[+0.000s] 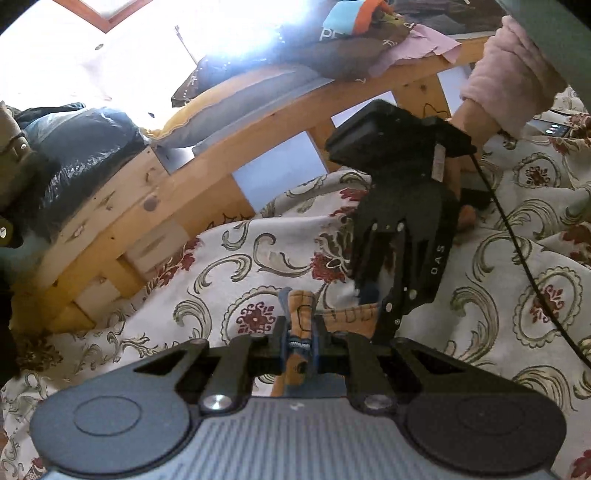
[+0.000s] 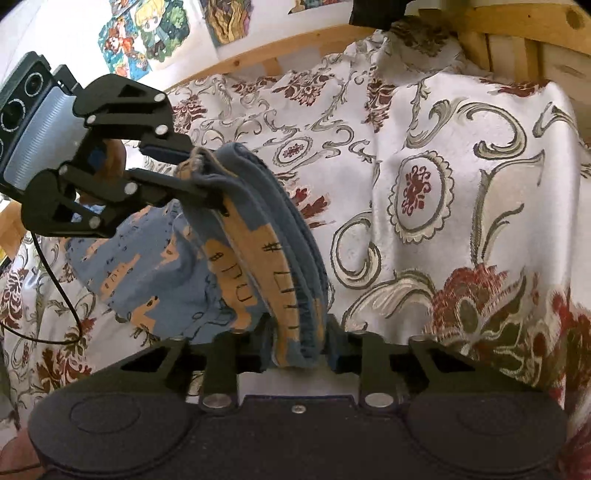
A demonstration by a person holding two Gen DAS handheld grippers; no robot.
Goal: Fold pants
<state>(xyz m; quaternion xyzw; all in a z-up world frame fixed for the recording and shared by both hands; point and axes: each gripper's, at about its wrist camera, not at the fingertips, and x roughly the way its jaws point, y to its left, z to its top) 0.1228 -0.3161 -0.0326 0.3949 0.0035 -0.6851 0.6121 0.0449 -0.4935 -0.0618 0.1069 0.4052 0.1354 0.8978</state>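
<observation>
Floral bedding (image 2: 461, 155) in cream, grey-green and dark red covers the whole work surface, with a pale wooden bed frame (image 1: 207, 155) curving behind it and cartoon posters (image 2: 147, 33) on the wall beyond. Between the two tools hangs the pair of pants (image 2: 258, 258) — small, blue with orange patches and black scribble marks — gathered into a thick banded edge that stretches from one tool to the other, while the looser blue cloth sags down to the bedding below and to the left of that edge. Seen from the right wrist, the right gripper (image 2: 297, 349) is clamped narrow on the near end of the banded edge, the fabric bunched straight ahead between its fingers. Up and to the left of it, the left gripper (image 2: 197, 170) pinches the far end of the same edge, its jaws drawn close on the cloth. From the left wrist, that left tool has a wad of orange and blue fabric squeezed tightly between its fingers directly ahead, and the other tool stands just beyond and to the right, pointing down onto the cloth — a hand (image 1: 469, 122) in a fuzzy pink sleeve (image 1: 506, 74) grips it from above. A black cable (image 1: 517, 236) trails from it across the bedding.
</observation>
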